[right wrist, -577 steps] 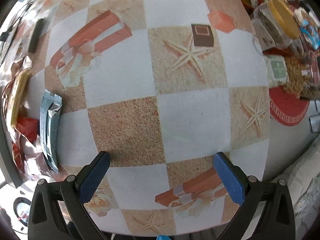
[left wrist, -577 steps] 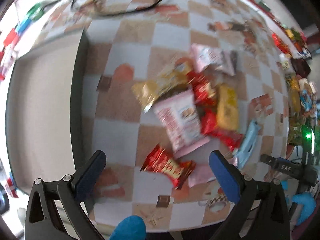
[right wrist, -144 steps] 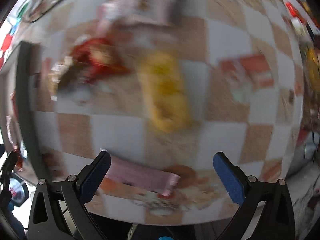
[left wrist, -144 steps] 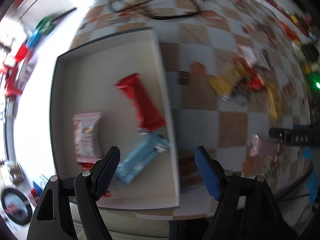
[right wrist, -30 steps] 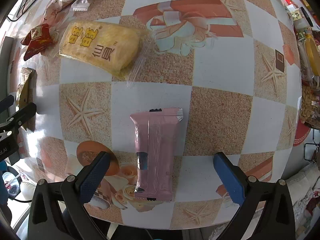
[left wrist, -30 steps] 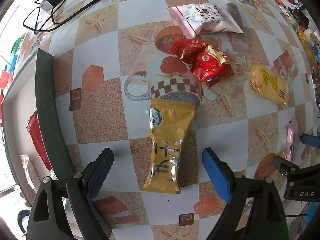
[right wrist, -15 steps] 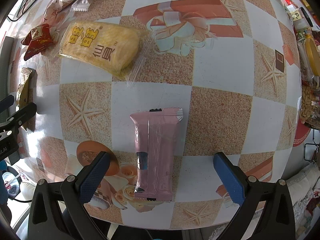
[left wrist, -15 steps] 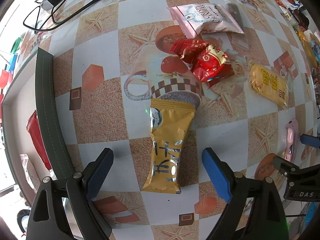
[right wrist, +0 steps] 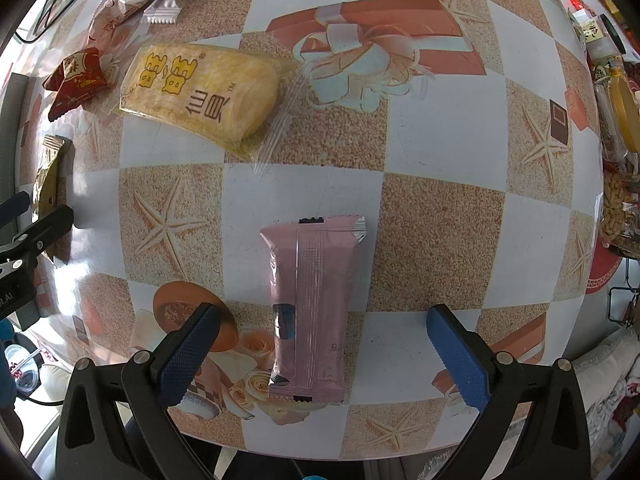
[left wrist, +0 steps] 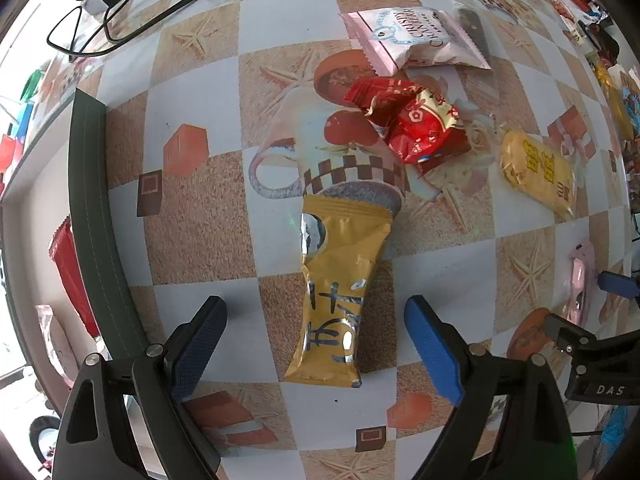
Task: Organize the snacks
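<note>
My left gripper (left wrist: 316, 344) is open, its fingers on either side of the lower end of a gold snack packet (left wrist: 336, 292) lying on the table. My right gripper (right wrist: 320, 352) is open around a pink snack bar (right wrist: 310, 304), also flat on the table. A yellow rice cracker pack (right wrist: 200, 96) (left wrist: 536, 168), red packets (left wrist: 412, 120) and a pink-white crisp bag (left wrist: 416, 36) lie farther off. The beige tray (left wrist: 90, 208) with a dark rim at the left holds a red packet (left wrist: 70, 268) and a pink one (left wrist: 56, 340).
A black cable (left wrist: 132, 8) lies at the far left of the table. Jars and snack containers (right wrist: 620, 120) crowd the right edge. The table's front edge (right wrist: 320, 456) is just below my right gripper. The right gripper shows in the left wrist view (left wrist: 600, 340).
Over the last second nothing has visibly moved. Earlier, snacks from the pile went into the tray and both grippers came over the gold packet and the pink bar.
</note>
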`<state>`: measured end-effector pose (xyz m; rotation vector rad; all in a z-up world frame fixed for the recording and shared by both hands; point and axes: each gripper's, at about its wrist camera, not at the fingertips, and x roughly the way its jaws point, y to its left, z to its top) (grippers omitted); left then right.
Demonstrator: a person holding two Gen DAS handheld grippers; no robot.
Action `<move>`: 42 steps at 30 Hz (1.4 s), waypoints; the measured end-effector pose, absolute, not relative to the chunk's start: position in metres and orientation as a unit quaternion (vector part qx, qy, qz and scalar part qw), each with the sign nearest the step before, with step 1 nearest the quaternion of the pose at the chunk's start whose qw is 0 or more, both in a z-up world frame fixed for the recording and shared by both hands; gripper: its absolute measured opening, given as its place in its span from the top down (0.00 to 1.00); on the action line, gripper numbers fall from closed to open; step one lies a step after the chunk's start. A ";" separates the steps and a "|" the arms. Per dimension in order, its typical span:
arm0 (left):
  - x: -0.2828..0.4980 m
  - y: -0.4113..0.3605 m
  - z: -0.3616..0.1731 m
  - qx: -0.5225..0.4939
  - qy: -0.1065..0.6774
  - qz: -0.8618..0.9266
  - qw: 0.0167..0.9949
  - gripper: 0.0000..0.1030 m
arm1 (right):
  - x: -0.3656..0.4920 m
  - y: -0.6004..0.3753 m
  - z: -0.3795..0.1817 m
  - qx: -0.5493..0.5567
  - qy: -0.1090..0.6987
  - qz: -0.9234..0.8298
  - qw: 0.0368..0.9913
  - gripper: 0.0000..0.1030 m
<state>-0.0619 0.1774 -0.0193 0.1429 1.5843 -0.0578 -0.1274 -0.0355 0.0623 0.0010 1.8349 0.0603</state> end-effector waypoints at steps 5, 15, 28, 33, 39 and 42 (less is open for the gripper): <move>-0.061 0.178 -0.019 0.065 0.712 -0.027 0.699 0.10 | -0.127 -0.034 0.062 -0.001 0.794 0.028 0.607 0.00; -0.061 0.175 -0.020 0.068 0.716 -0.031 0.694 0.10 | -0.127 -0.035 0.062 0.000 0.797 0.028 0.604 0.00; -0.068 0.171 -0.011 0.066 0.717 -0.052 0.692 0.49 | -0.127 -0.032 0.077 -0.006 0.786 0.039 0.617 0.39; -0.068 0.174 -0.005 0.047 0.720 -0.060 0.690 0.77 | -0.126 -0.034 0.086 0.016 0.781 0.040 0.623 0.76; -0.084 0.172 0.008 0.032 0.713 -0.063 0.698 0.77 | -0.130 -0.031 0.093 0.033 0.780 0.050 0.624 0.76; -0.094 0.166 0.018 0.031 0.707 -0.064 0.703 0.77 | -0.135 -0.026 0.098 0.037 0.778 0.057 0.624 0.76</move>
